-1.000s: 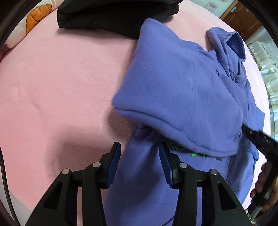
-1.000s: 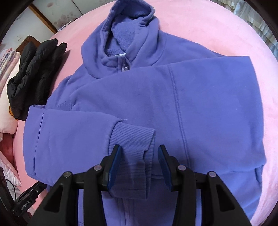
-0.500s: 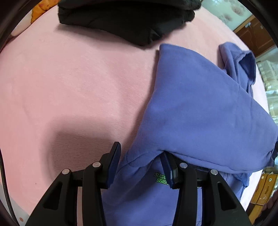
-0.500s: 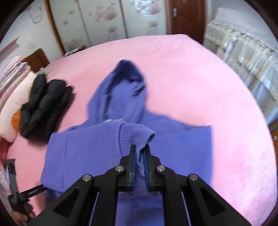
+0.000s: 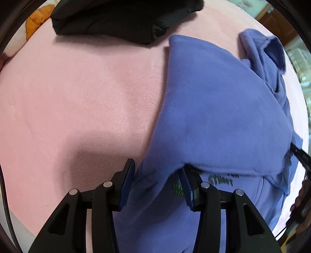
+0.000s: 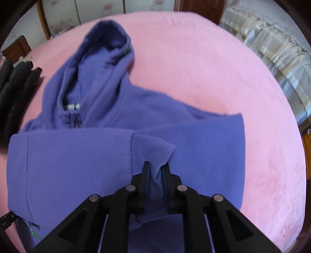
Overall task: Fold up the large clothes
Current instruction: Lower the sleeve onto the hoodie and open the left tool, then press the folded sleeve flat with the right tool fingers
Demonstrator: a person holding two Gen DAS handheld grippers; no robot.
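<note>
A purple zip hoodie (image 5: 213,109) lies on the pink bed (image 5: 77,97), hood at the far end, both sleeves folded across the chest. My left gripper (image 5: 157,184) is open at the hoodie's left edge, with the fold of the left sleeve and the body cloth between its fingers. My right gripper (image 6: 156,171) is shut on the ribbed cuff (image 6: 151,148) of the sleeve that lies across the hoodie (image 6: 97,165), holding it lifted. The hood (image 6: 105,50) lies flat beyond it. The right gripper's tip also shows in the left wrist view (image 5: 299,155).
A black puffer jacket (image 5: 120,17) lies at the far side of the bed, also in the right wrist view (image 6: 13,81). An orange-patterned pillow (image 5: 37,23) sits behind it. Curtains (image 6: 276,52) and wardrobe doors (image 6: 97,11) border the bed (image 6: 213,68).
My right gripper shut on the sleeve cuff and lifted it up. My left gripper moved in onto the hoodie's left edge and stayed open.
</note>
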